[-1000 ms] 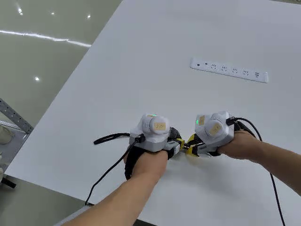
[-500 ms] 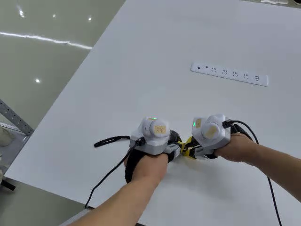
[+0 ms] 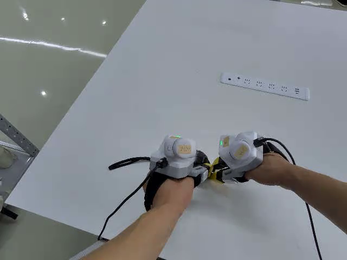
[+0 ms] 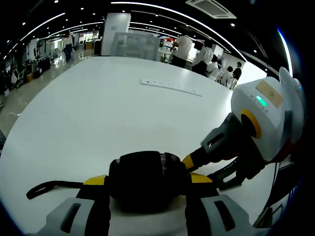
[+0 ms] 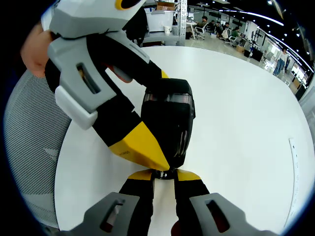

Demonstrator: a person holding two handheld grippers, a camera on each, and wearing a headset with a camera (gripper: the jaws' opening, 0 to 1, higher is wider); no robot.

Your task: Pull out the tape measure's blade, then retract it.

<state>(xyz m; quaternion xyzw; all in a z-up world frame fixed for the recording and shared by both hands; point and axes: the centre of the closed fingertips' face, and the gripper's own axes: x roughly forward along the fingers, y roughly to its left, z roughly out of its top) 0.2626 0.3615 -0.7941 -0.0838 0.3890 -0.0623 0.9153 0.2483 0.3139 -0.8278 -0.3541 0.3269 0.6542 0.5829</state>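
Office lights are shining over a white desk, where a power strip is lying well apart toward the far right edge. Near the near edge, the left gripper is clamping the tape by its black and yellow case, with the jaws pressing on both sides. The right gripper is meeting it head-on, its jaws pinched narrow on the hook at the case mouth. No blade is showing between the hook and the case, so the pull-out is probably just starting, though the pictures alone are not ruling out the end of a retraction. If it is the start, the next move is calling for the left grip to hold firm while the right draws the hook straight away along the desk, keeping the pinch tight so the hook is not slipping free.
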